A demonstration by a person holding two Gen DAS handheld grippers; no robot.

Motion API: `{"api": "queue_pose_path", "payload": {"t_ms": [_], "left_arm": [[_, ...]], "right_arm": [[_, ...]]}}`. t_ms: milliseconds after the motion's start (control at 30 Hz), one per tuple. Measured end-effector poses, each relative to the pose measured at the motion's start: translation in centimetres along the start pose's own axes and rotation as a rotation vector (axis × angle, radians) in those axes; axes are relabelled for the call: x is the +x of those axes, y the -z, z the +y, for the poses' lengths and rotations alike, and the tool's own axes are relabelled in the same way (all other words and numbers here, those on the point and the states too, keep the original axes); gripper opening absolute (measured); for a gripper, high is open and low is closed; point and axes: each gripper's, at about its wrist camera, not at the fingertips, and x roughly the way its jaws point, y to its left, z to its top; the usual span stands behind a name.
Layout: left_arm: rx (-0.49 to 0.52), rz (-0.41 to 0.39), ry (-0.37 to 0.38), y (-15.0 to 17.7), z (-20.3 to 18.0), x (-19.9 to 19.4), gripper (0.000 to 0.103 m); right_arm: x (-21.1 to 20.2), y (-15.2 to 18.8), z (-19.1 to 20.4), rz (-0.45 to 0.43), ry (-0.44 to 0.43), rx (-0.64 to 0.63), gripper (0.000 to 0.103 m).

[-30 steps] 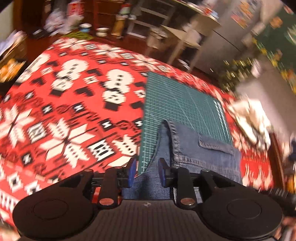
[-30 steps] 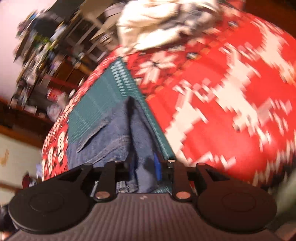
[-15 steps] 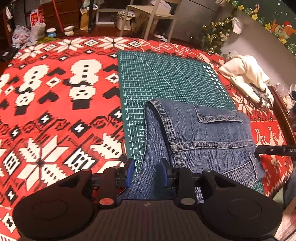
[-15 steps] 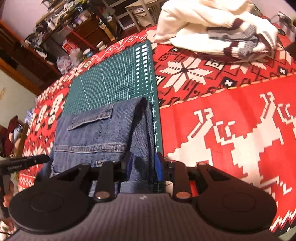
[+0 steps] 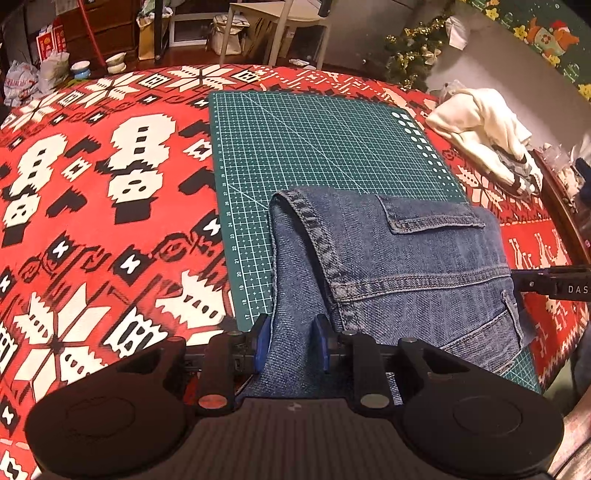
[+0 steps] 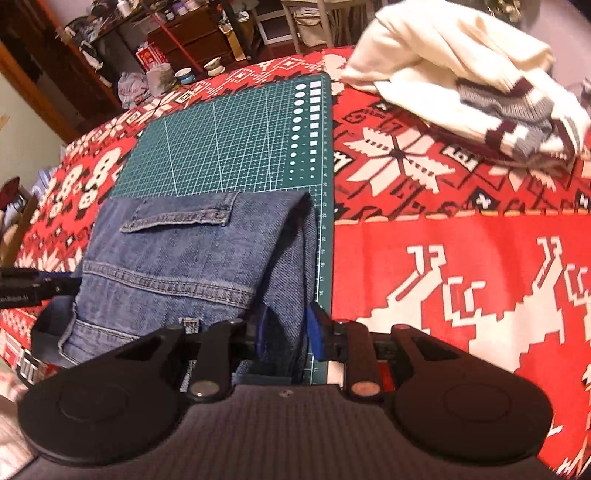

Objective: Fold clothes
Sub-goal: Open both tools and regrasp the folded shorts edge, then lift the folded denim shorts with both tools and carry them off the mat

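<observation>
A red cloth point(image 5: 96, 229) with white snowflakes and snowmen covers the table, a green cutting mat point(image 5: 314, 147) on top. Beyond its far edge stand a pale wooden chair point(image 5: 280, 26) and dark wooden drawers point(image 6: 192, 40) under cluttered shelves. Small bowls point(image 5: 116, 61) and a crumpled plastic bag point(image 6: 133, 86) sit nearby. A tinsel-hung tree point(image 5: 417, 51) stands against the grey wall; warm, dim light
</observation>
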Motion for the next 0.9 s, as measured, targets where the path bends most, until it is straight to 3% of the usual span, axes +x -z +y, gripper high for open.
{"api": "queue_pose_path", "payload": {"t_ms": [67, 133, 200, 333, 600, 900], "left_arm": [[0.022, 0.000, -0.015, 0.2, -0.5, 0.0, 0.019], [0.052, 0.000, -0.038, 0.3, -1.2, 0.1, 0.014], [0.062, -0.005, -0.058, 0.3, -1.6, 0.0, 0.008], [0.054, -0.024, -0.080, 0.5, -2.1, -0.3, 0.006], [-0.058, -0.057, -0.034, 0.8, -1.4, -2.2, 0.006], [-0.162, -0.073, -0.013, 2.1, -0.3, -2.8, 0.006]], "right_arm": [[0.0, 0.1, 0.3, -0.004, 0.016, -0.018, 0.024], [0.0, 0.2, 0.6, -0.006, 0.013, -0.026, 0.013], [0.0, 0.3, 0.9, -0.012, 0.007, -0.032, 0.009], [-0.2, 0.3, 1.4, -0.030, 0.028, -0.047, 0.003], [-1.6, -0.4, 1.6, -0.087, -0.015, -0.030, 0.002], [-1.5, -1.3, 1.7, -0.086, -0.061, -0.009, 0.002]]}}
